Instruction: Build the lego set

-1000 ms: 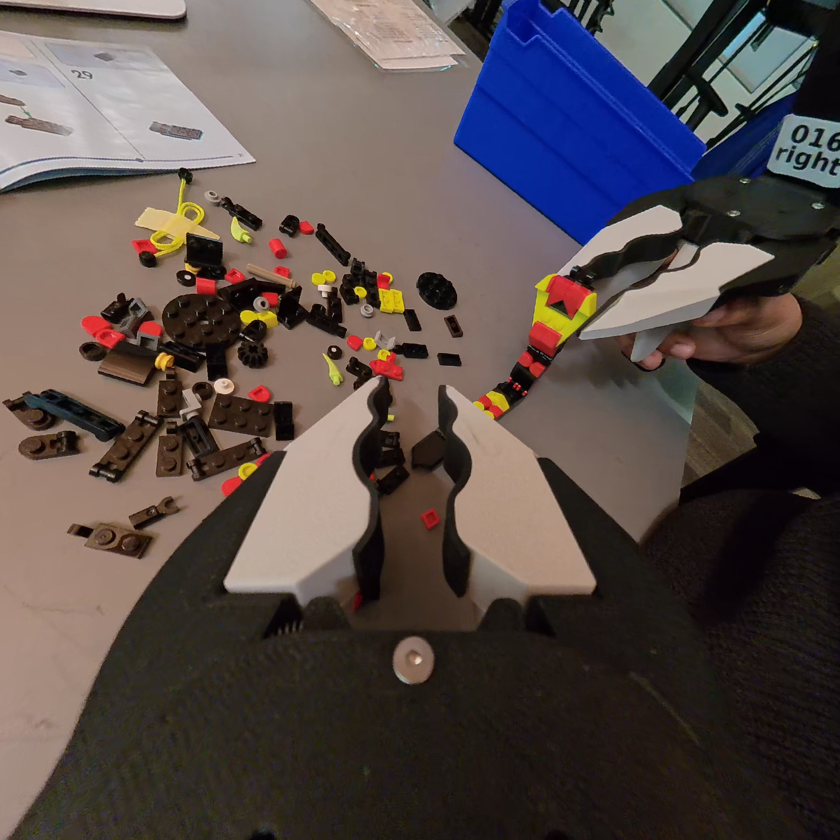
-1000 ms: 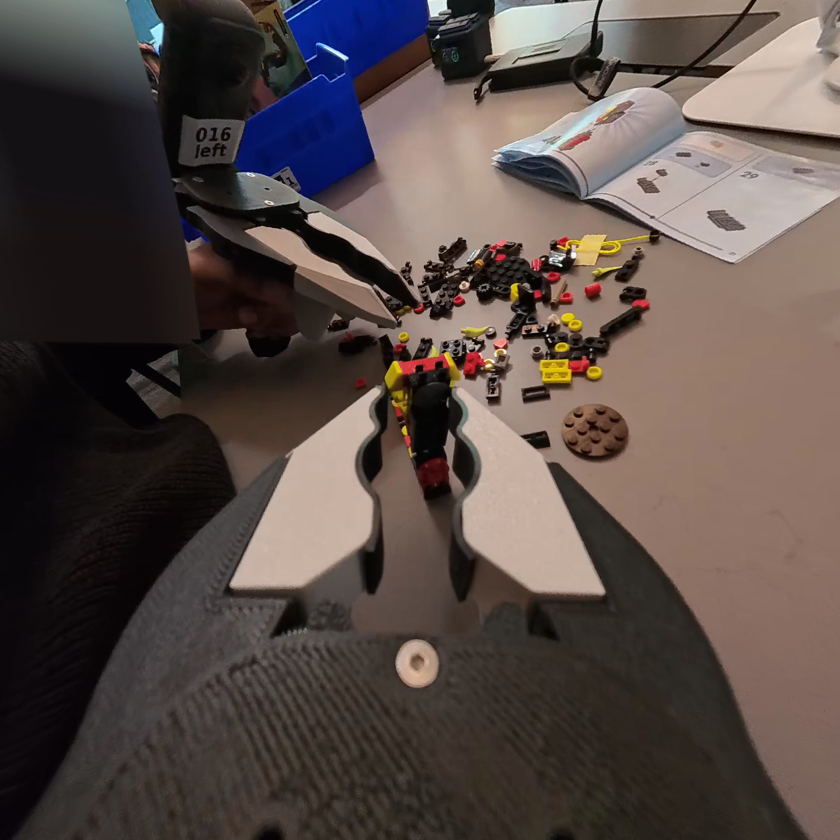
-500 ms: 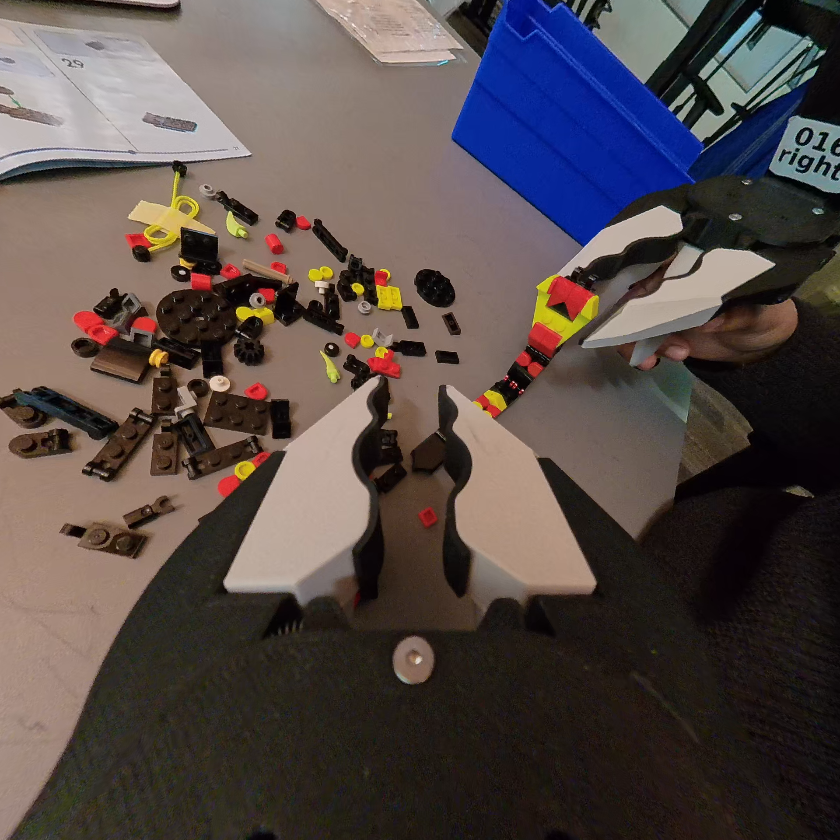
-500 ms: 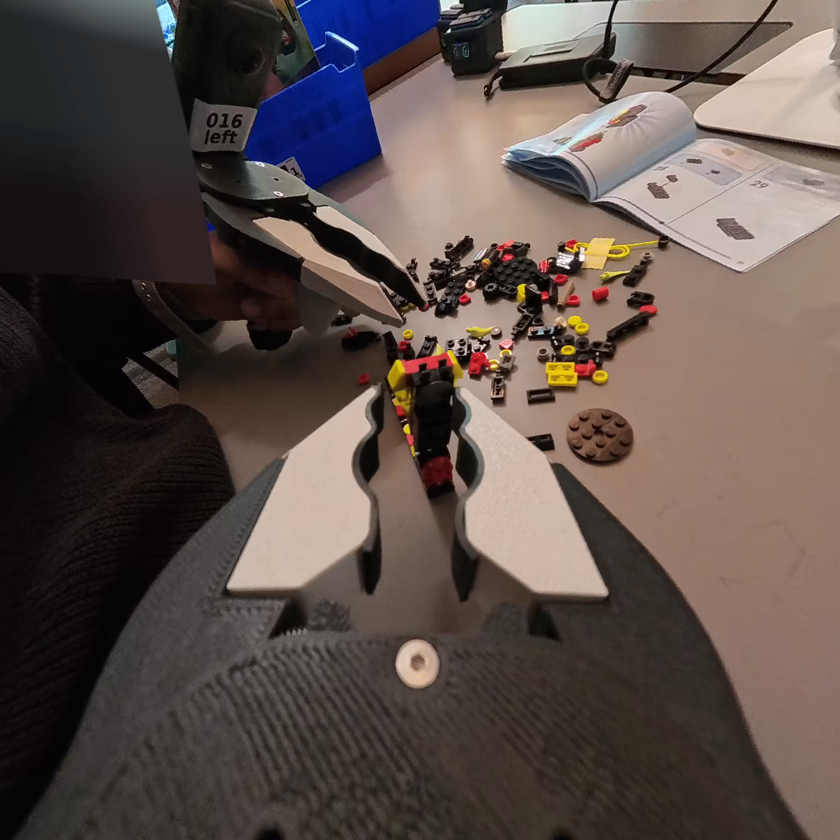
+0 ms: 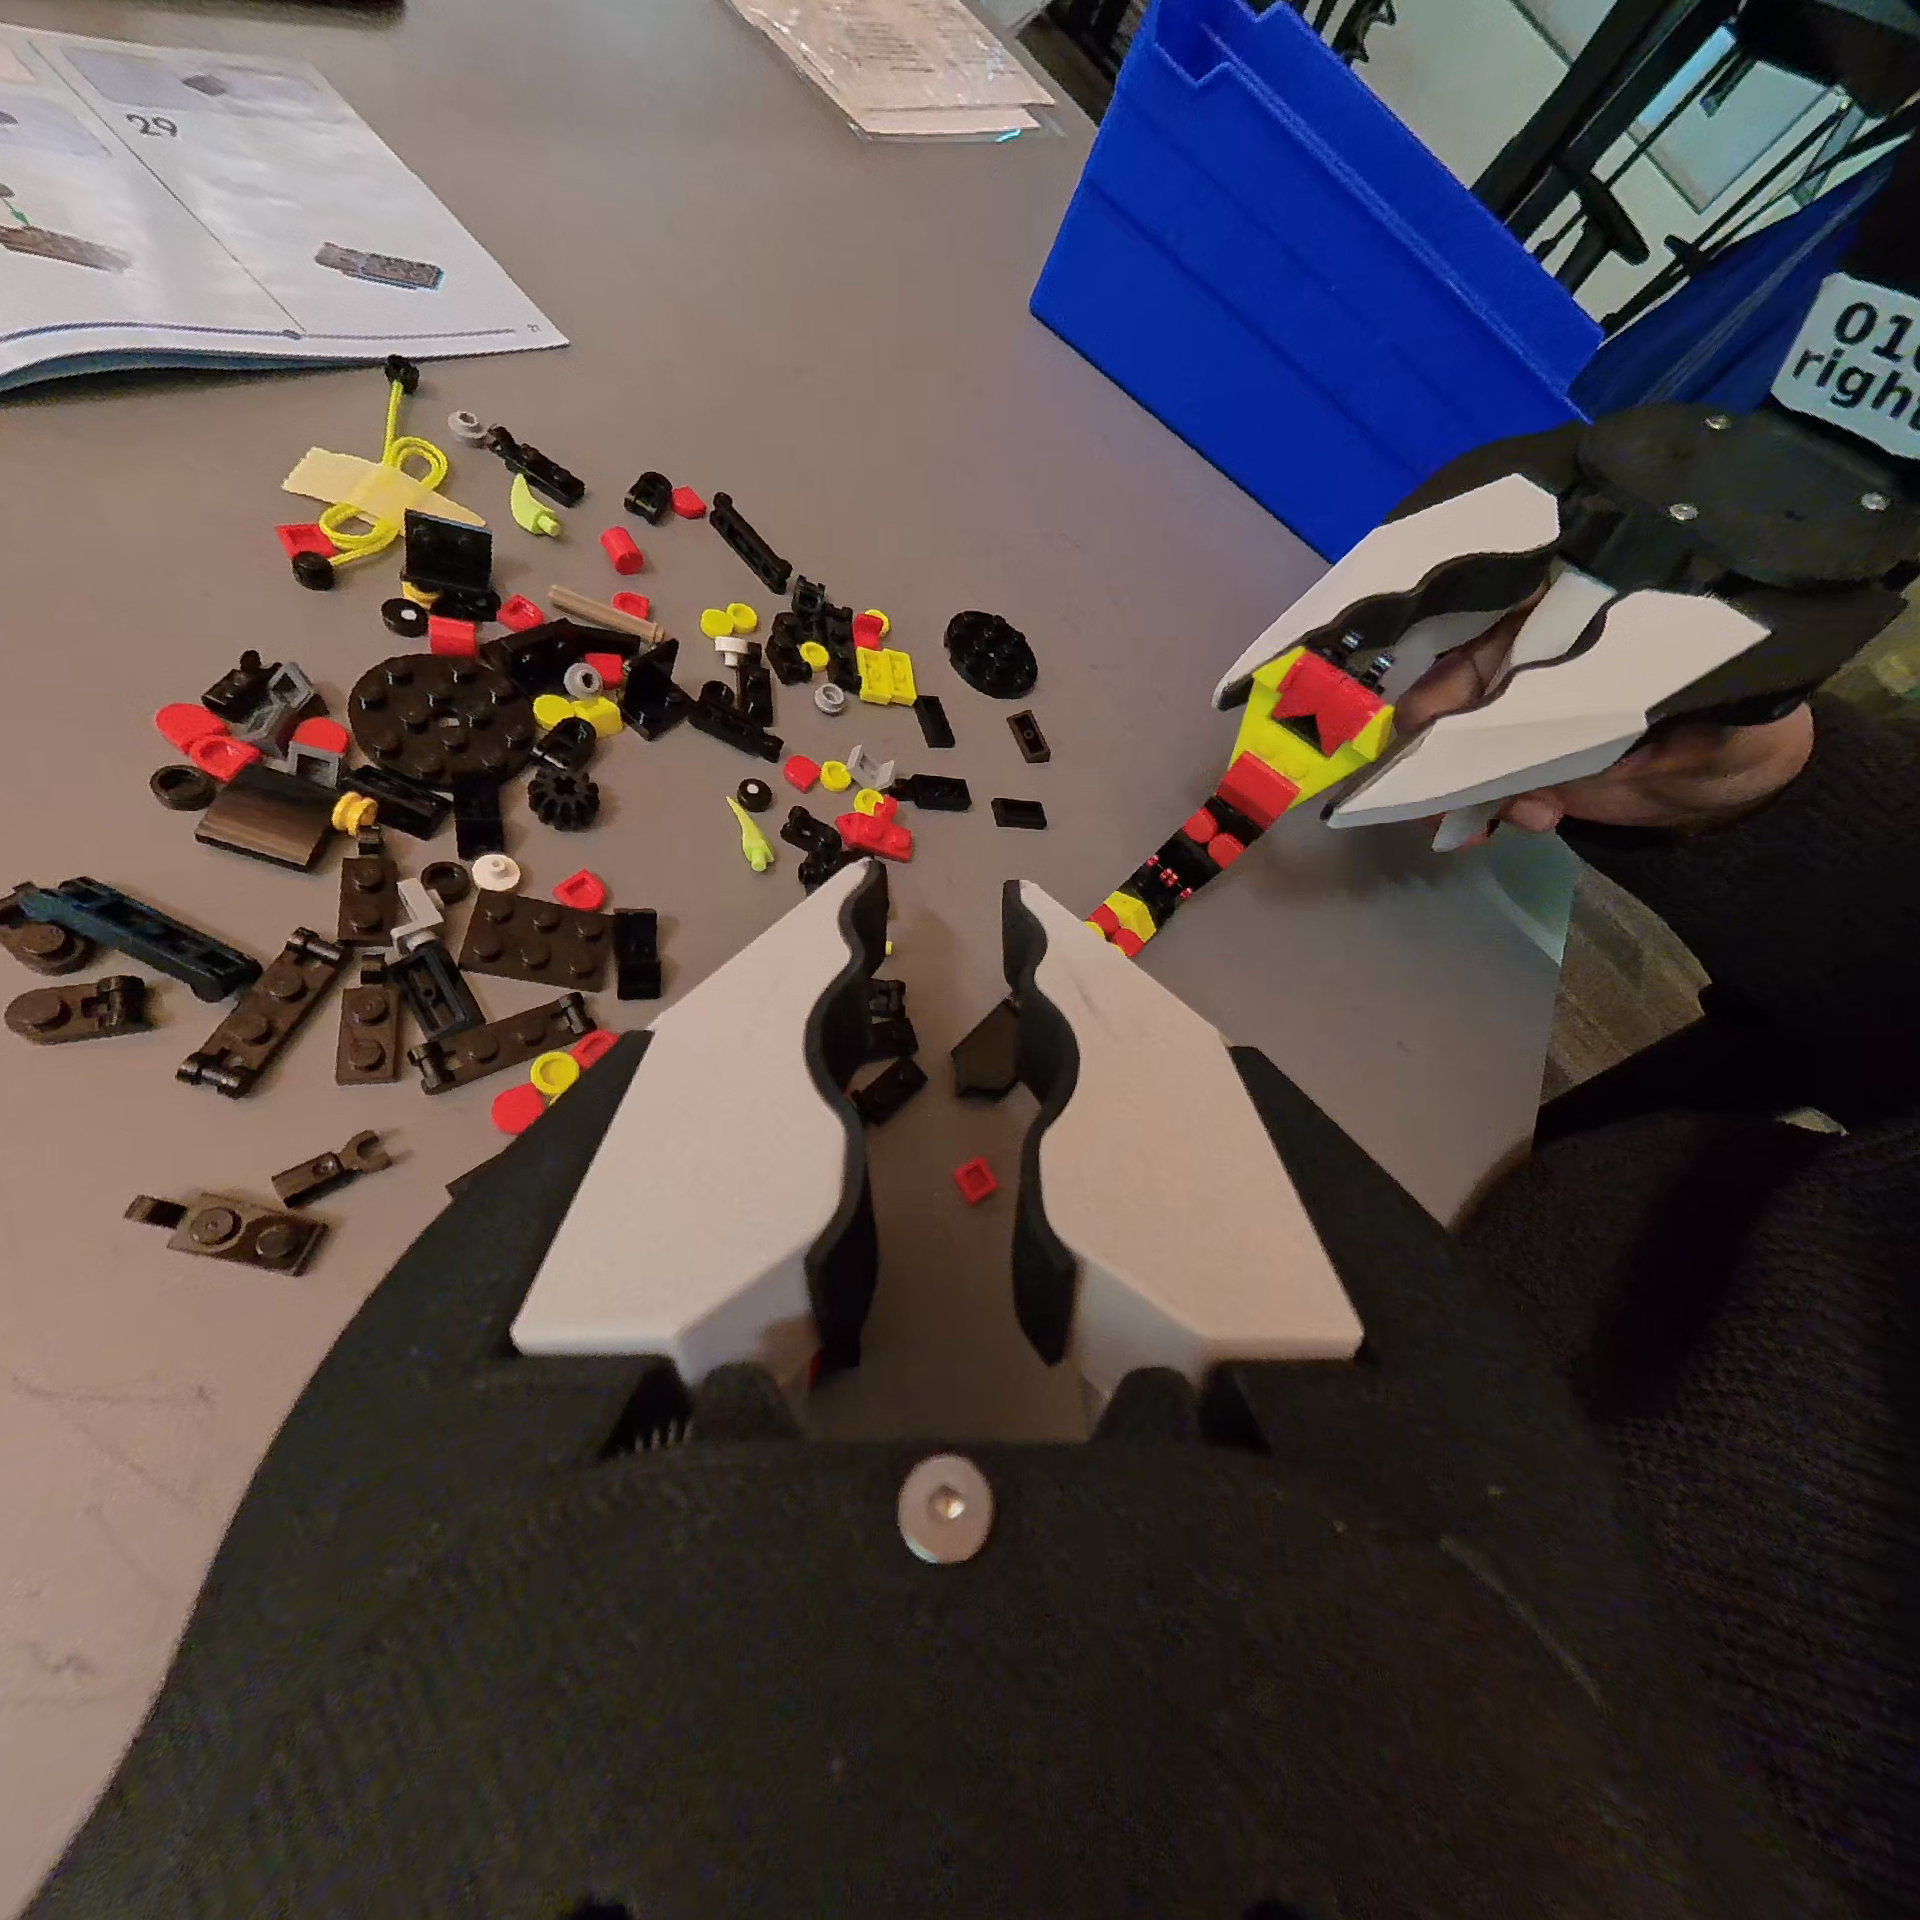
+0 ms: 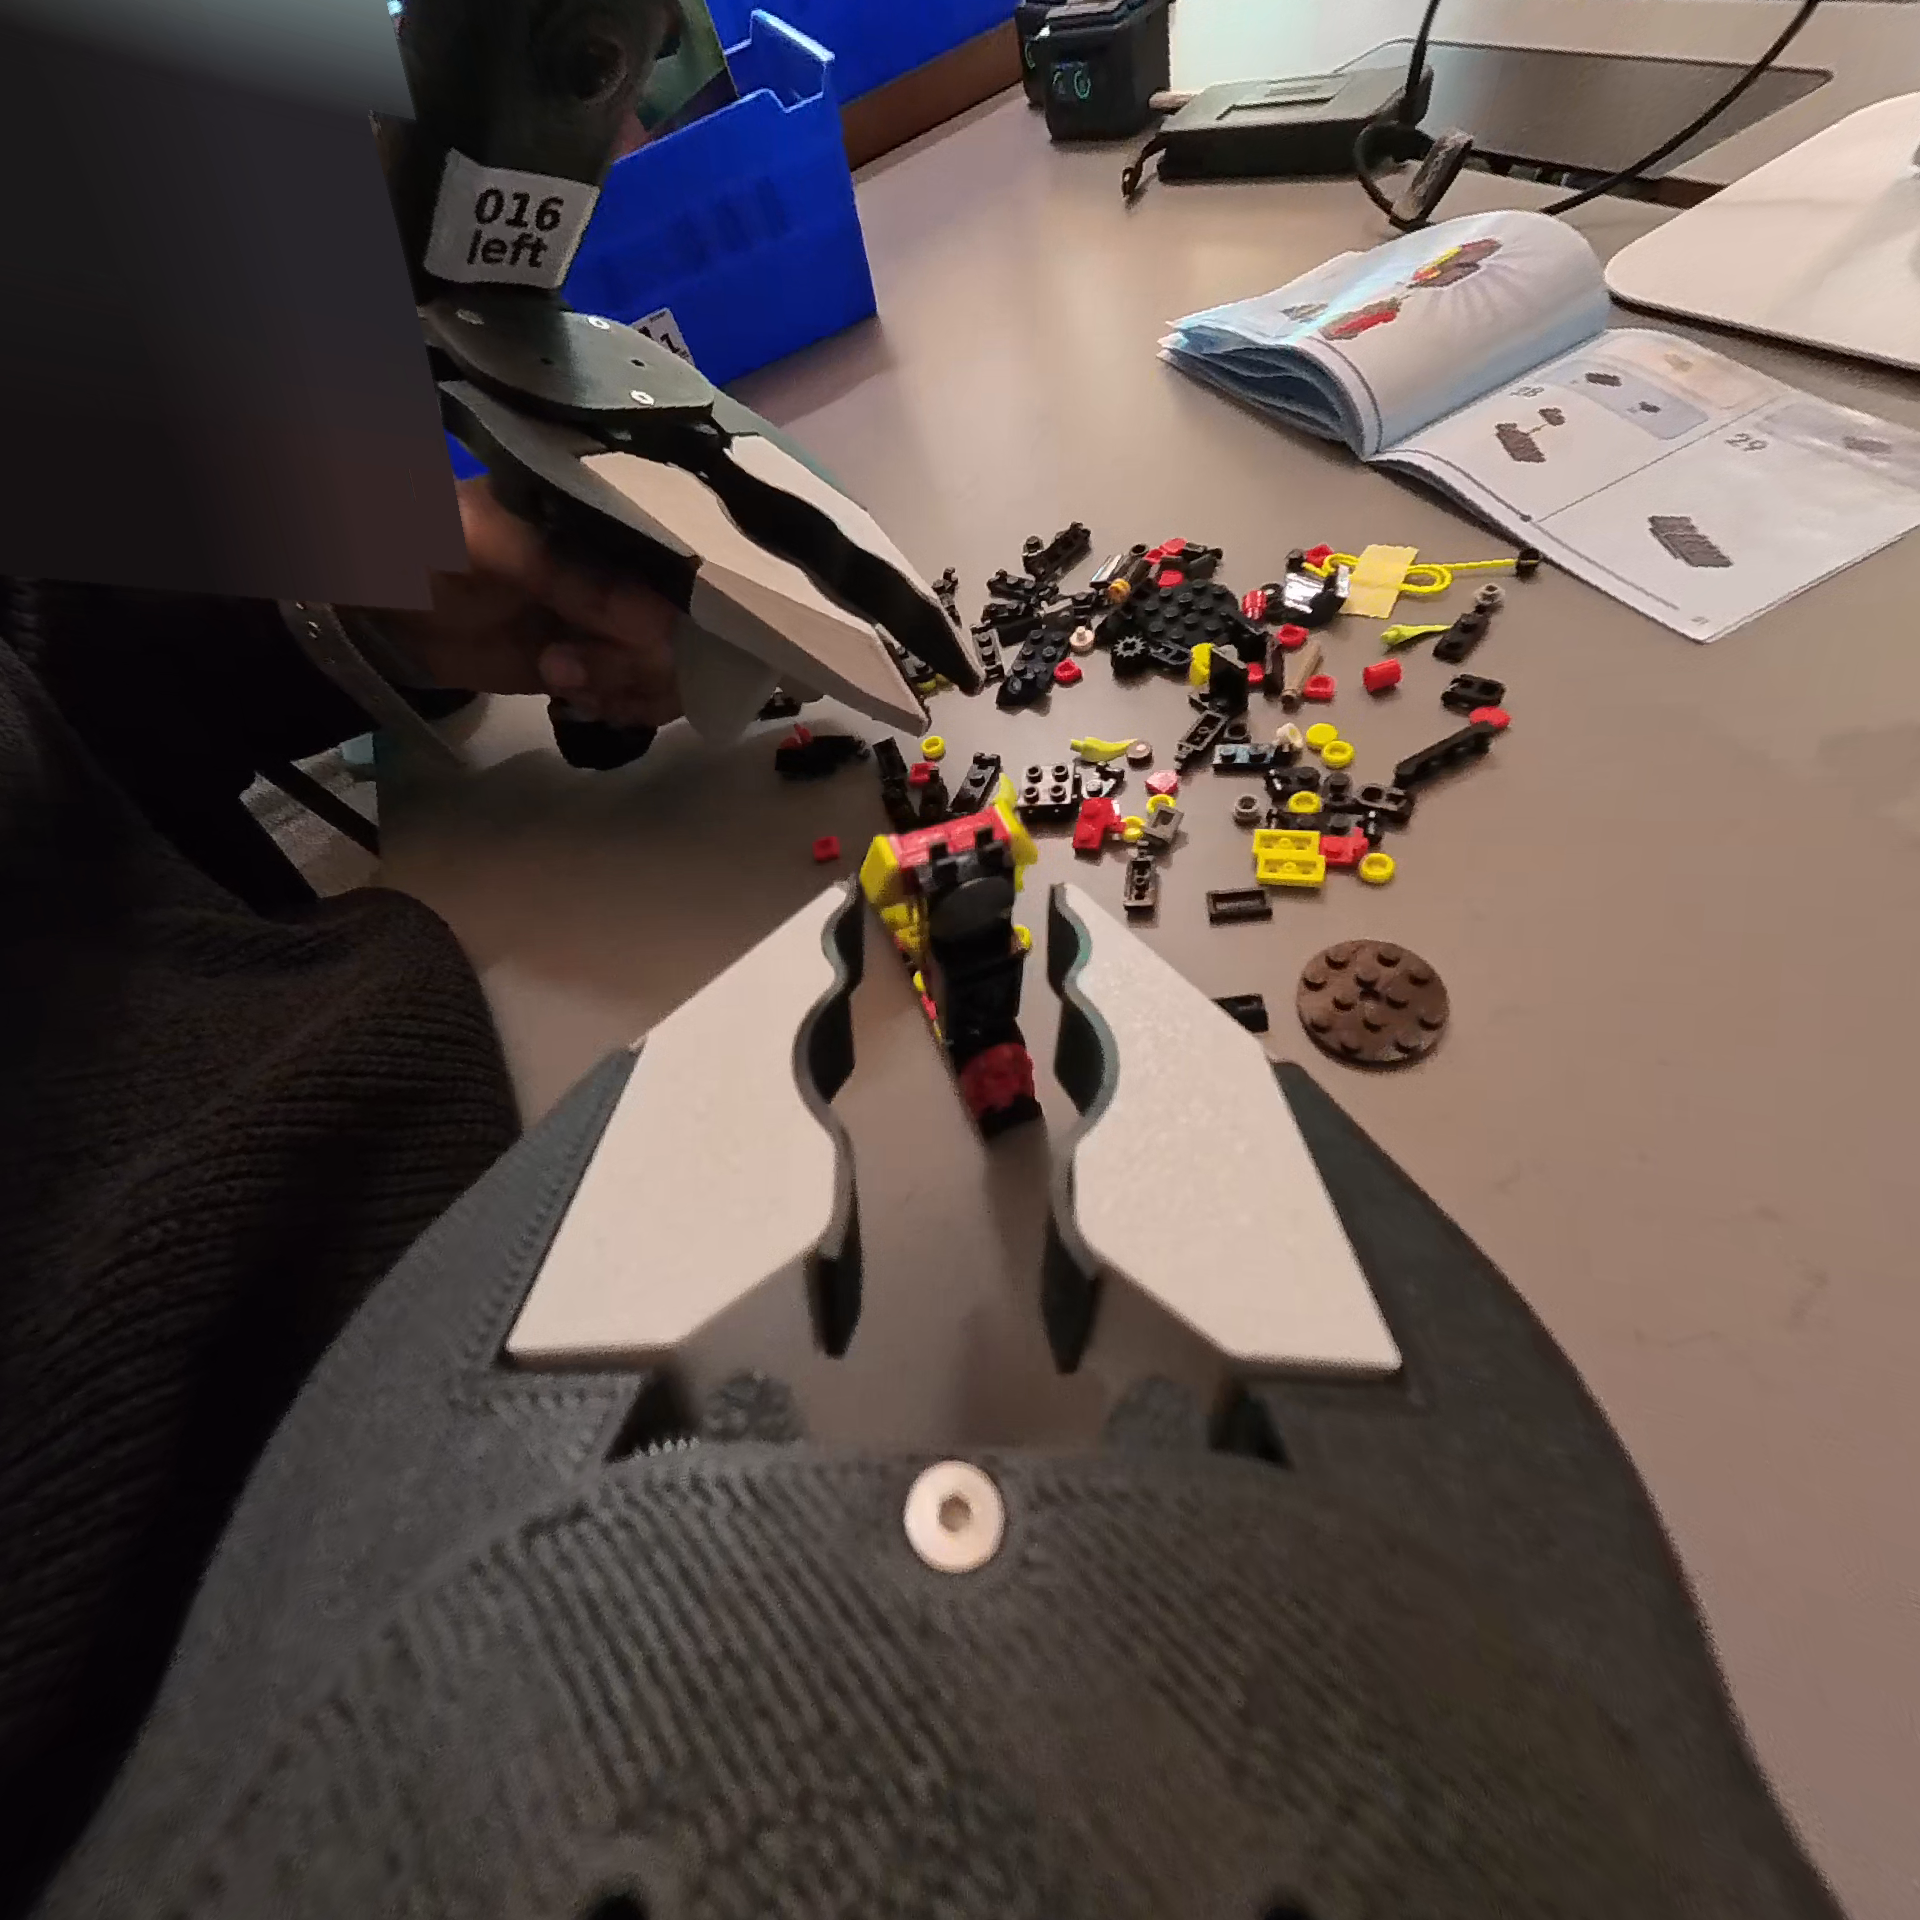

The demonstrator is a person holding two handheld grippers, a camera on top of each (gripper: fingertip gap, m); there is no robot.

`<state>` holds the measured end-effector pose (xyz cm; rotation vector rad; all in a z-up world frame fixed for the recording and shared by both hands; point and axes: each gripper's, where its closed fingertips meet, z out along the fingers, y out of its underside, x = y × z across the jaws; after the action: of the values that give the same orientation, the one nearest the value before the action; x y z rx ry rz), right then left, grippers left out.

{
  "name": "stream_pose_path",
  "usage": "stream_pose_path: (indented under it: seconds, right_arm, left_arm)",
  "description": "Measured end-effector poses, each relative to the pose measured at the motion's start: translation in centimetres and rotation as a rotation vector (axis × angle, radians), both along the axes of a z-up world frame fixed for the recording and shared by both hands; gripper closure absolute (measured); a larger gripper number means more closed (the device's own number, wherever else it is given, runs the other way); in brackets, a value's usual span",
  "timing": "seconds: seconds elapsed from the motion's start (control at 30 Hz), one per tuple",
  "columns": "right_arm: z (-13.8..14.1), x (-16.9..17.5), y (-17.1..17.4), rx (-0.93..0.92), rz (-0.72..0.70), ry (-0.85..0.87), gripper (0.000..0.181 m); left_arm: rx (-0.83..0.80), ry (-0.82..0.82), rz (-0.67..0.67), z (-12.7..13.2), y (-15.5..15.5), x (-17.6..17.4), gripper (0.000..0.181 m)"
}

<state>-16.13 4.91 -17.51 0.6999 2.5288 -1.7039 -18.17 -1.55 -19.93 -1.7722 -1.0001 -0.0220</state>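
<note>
My right gripper [image 6: 951,894] is shut on a long yellow, red and black lego model [image 6: 966,935], held by its wide yellow end above the table. It also shows in the left wrist view [image 5: 1283,758], with the model [image 5: 1304,717] slanting down to the table. My left gripper [image 5: 940,883] is open and empty, low over the near edge of the loose lego pile [image 5: 436,717]. A small red tile [image 5: 975,1181] and black pieces [image 5: 987,1049] lie under its fingers. In the right wrist view the left gripper [image 6: 935,701] points at the pile [image 6: 1184,613].
An open instruction booklet [image 5: 208,208] [image 6: 1558,416] lies beyond the pile. A blue bin [image 5: 1299,312] [image 6: 727,229] stands at the table's side. A brown round plate [image 6: 1371,1003] lies apart. The table edge [image 5: 1507,1039] is close. Cables and devices [image 6: 1247,114] sit at the back. Left tips to right tips: about 8 cm. The left tips stand about 7 cm off the small red tile [image 5: 975,1181]. Seen from the right wrist view [image 6: 826,851] as well.
Almost nothing. My left gripper has edged slightly forward over the pile. My right gripper holds the model in the same place.
</note>
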Motion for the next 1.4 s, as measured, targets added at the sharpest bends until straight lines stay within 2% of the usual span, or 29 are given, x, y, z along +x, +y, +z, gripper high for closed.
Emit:
stream_pose_path:
  seconds: [0.53,0.77,1.03,1.27,1.4]
  right_arm:
    - [-0.7,0.4,-0.2,0.036,0.02,-0.002,0.143]
    - [-1.6,0.7,-0.3,0.083,0.041,-0.001,0.145]
    - [-2.1,0.7,-0.2,0.13,0.042,0.016,0.157]
    - [0.4,-1.4,1.2,0.031,-0.074,0.06,0.159]
    - [2.6,-4.2,3.7,-0.035,-0.239,0.131,0.159]
  left_arm:
    - [0.003,-0.008,-0.001,0.0,0.0,0.0,0.161]
    - [0.002,-0.007,-0.003,0.0,0.1,0.0,0.162]
    - [-0.002,0.004,-0.007,0.1,0.1,0.1,0.162]
    - [-0.013,0.023,-0.007,0.3,0.1,0.2,0.162]
    - [-0.018,0.029,-0.016,0.3,0.3,0.4,0.162]
